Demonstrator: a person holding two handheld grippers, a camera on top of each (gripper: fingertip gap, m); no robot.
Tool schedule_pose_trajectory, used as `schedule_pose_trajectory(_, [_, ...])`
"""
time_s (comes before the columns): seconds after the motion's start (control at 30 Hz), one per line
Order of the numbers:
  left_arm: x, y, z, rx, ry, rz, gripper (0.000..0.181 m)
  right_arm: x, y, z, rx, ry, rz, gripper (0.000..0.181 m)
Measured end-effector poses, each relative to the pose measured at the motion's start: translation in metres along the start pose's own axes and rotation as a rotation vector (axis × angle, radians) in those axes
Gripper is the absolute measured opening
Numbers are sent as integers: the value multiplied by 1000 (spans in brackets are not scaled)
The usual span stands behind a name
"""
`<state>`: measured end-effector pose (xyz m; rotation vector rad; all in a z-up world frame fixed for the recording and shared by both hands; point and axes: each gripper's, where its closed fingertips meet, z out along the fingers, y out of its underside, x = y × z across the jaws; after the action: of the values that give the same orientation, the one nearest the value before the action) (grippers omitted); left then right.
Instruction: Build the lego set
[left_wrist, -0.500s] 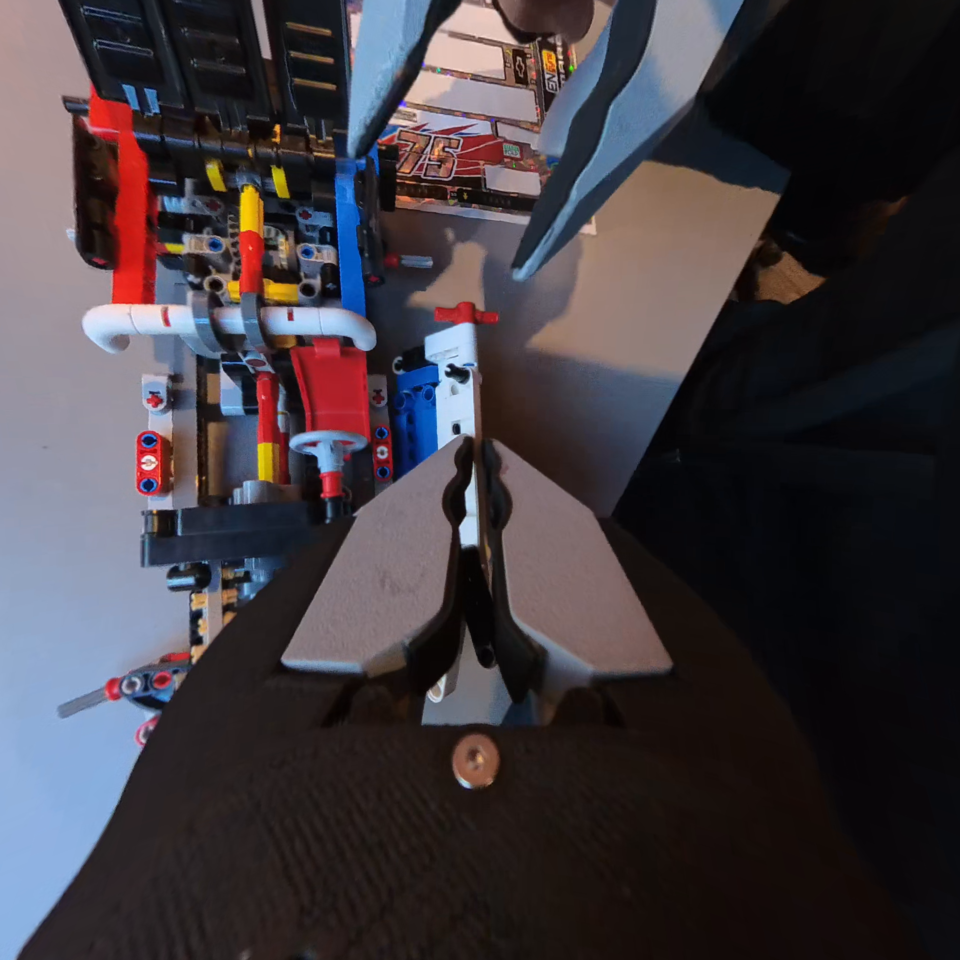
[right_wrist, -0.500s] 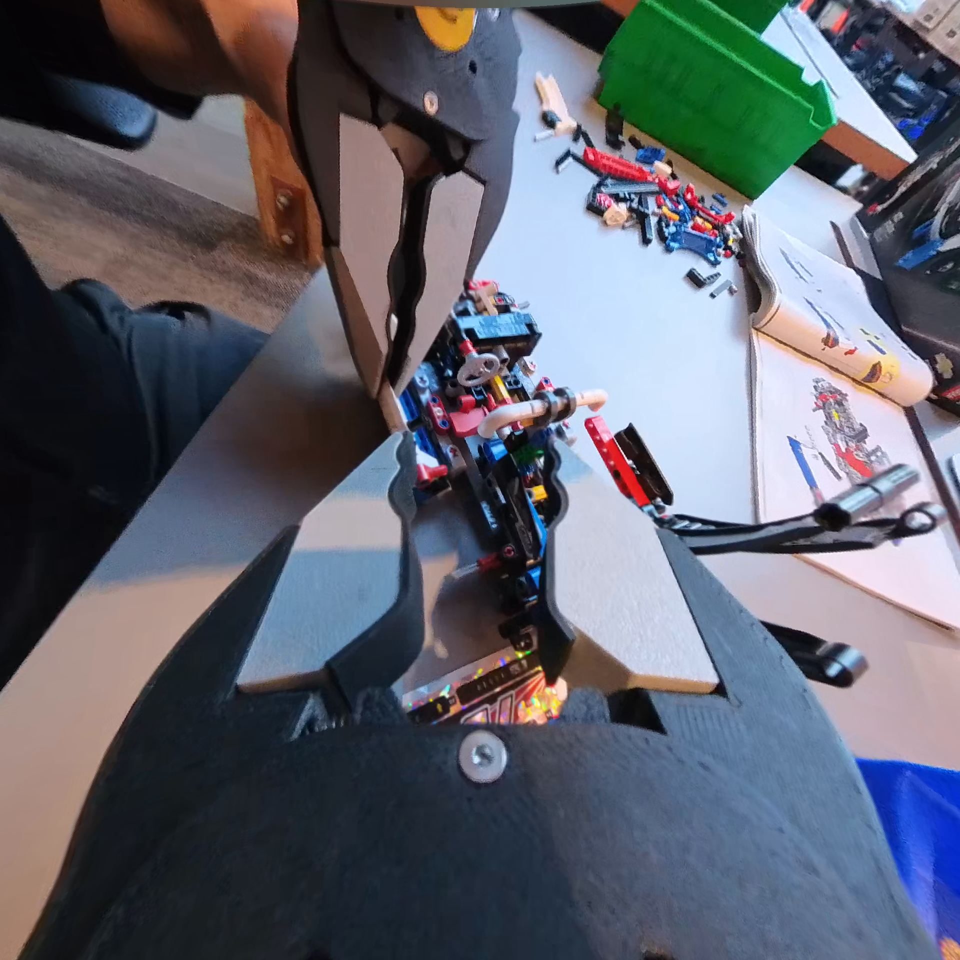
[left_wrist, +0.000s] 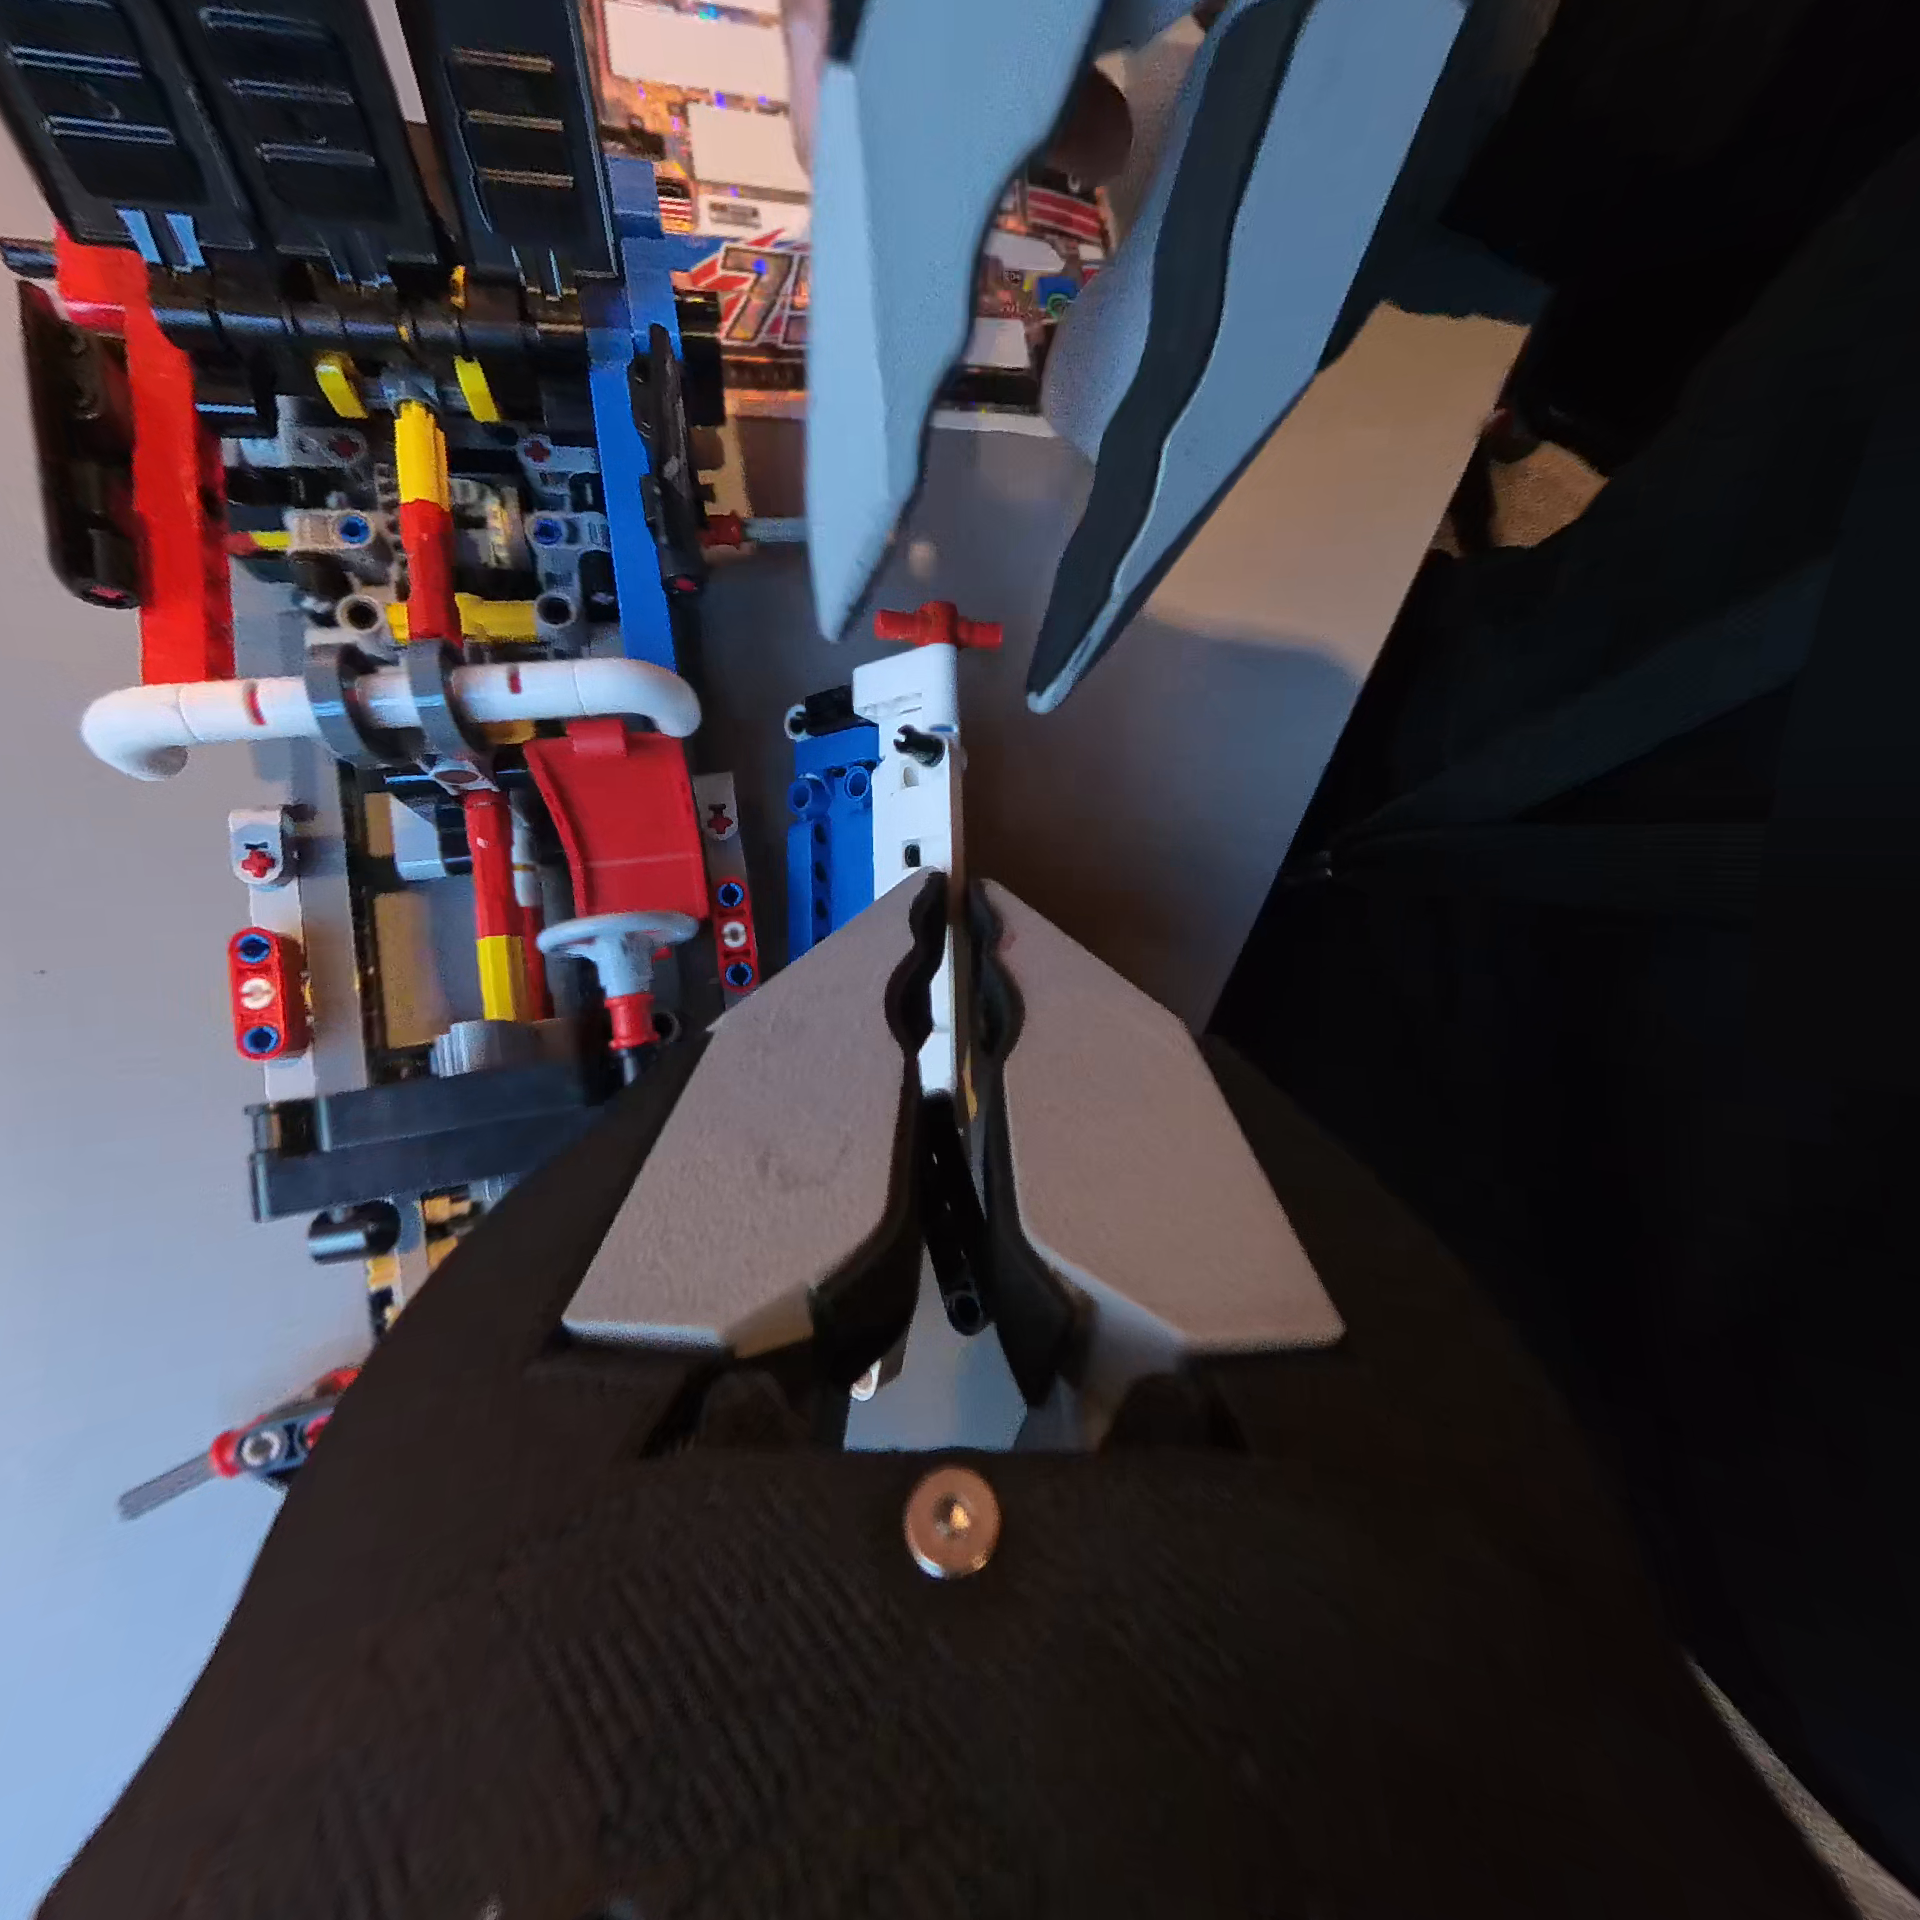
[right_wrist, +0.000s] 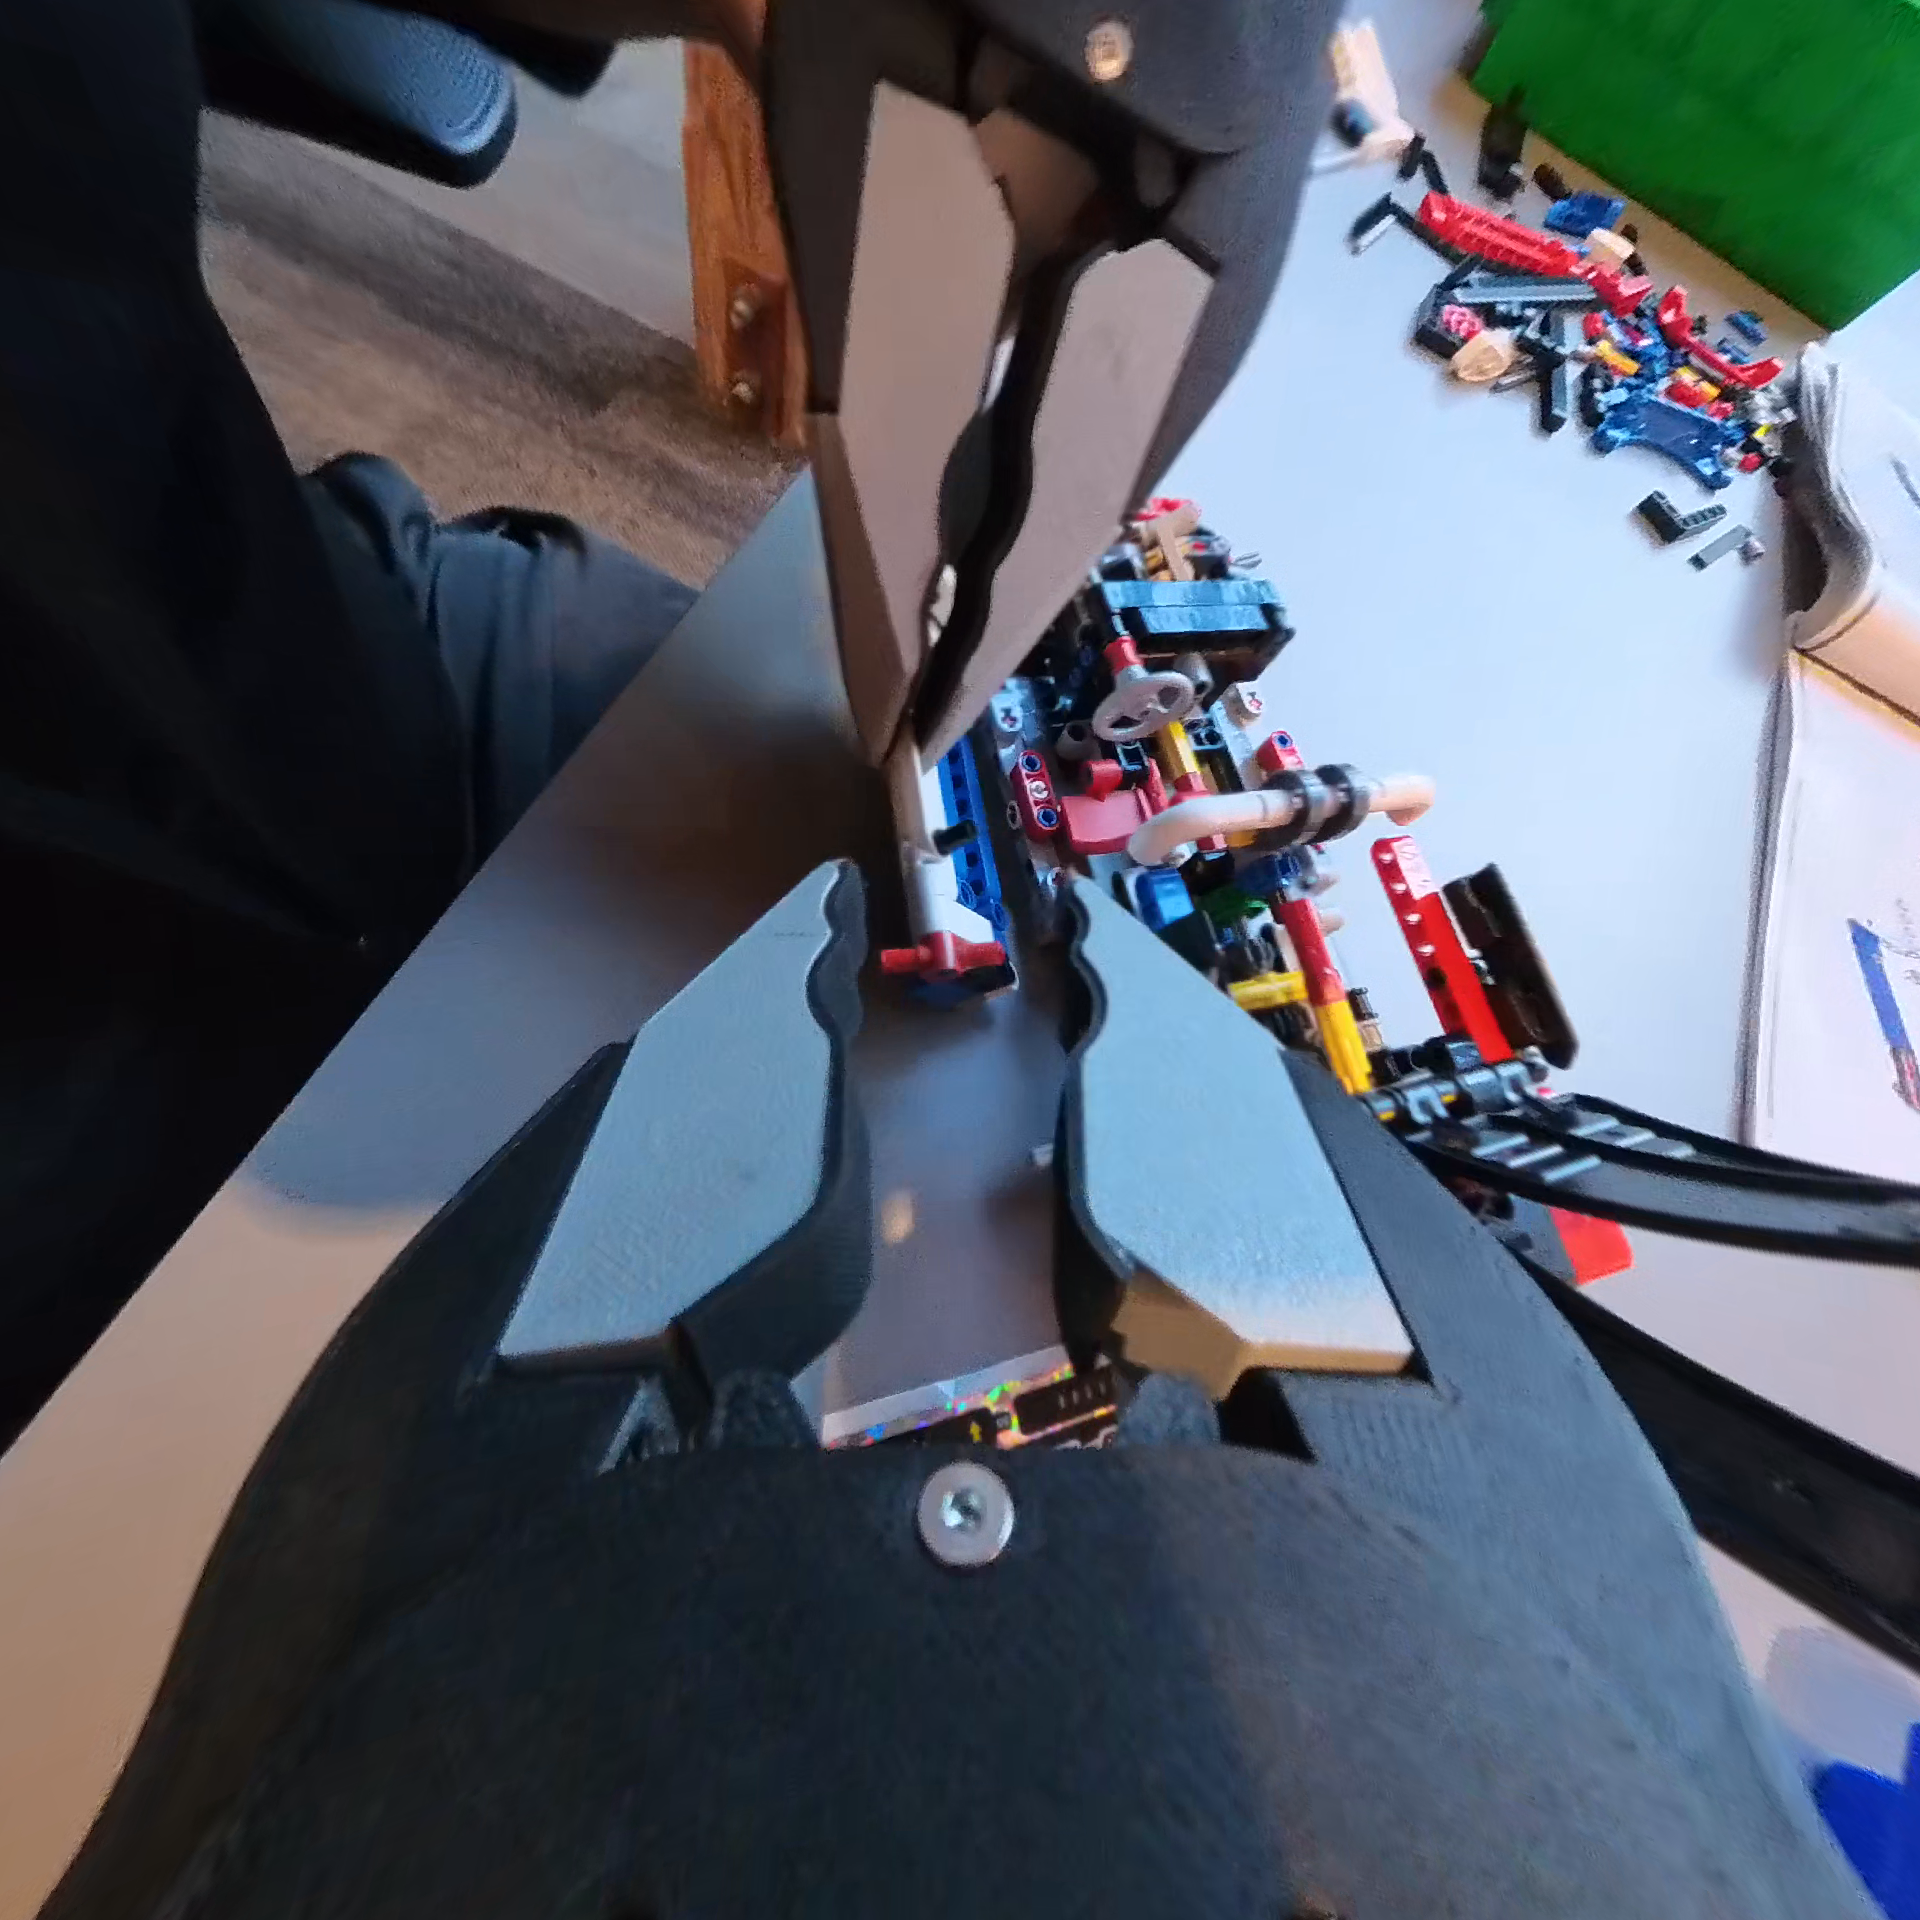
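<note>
The grey table carries a half-built car model lying close to its near edge, a mesh of black, red, blue and yellow beams with one white curved tube across it, one red seat and one grey steering wheel. One green bin stands at the far side, and a loose heap of spare pieces lies on the table in front of it, next to an open instruction booklet. A glittery sticker sheet lies just beside the model. The left gripper is clamped tight on a white and blue beam piece, held just beside the model's blue side rail and tipped with one small red pin. The right gripper is spread wide, holding nothing, its fingers either side of that red pin without touching it.
</note>
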<state>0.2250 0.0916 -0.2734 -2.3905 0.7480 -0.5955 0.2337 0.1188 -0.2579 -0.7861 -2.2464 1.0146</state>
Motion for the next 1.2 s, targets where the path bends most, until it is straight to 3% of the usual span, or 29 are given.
schedule_pose_trajectory(0.1, [-1, -4, -1, 7, 91, -40, 1, 1, 10, 5, -69, 18, -24, 9])
schedule_pose_trajectory(0.3, [-4, -9, -3, 22, 234, -156, 1, 3, 11, 6, -74, 17, -9, 11])
schedule_pose_trajectory(0.37, [-5, -10, -3, 36, 258, -185, 1, 4, 12, 6, -83, 17, -2, 17])
schedule_pose_trajectory(0.47, [-9, -12, -4, 64, 247, -212, 1, 9, 13, 7, -111, 14, 54, 11])
schedule_pose_trajectory(0.53, [-12, -12, -5, 67, 165, -165, 3, 9, 12, 8, -110, -13, 109, 10])
schedule_pose_trajectory(0.67, [-15, -16, -15, 63, -100, 5, 29, 11, 13, 8, -110, -29, 184, 9])
schedule_pose_trajectory(0.83, [-16, -21, -28, 88, -418, 250, 30, 9, 12, 10, -110, -98, 315, 8])
schedule_pose_trajectory(1.1, [-34, 5, -12, -136, -730, 527, 34, 8, 12, 12, -143, -170, 496, 9])
schedule_pose_trajectory(1.2, [-34, 9, -4, -215, -781, 641, 32, 8, 12, 10, -152, -193, 558, 9])
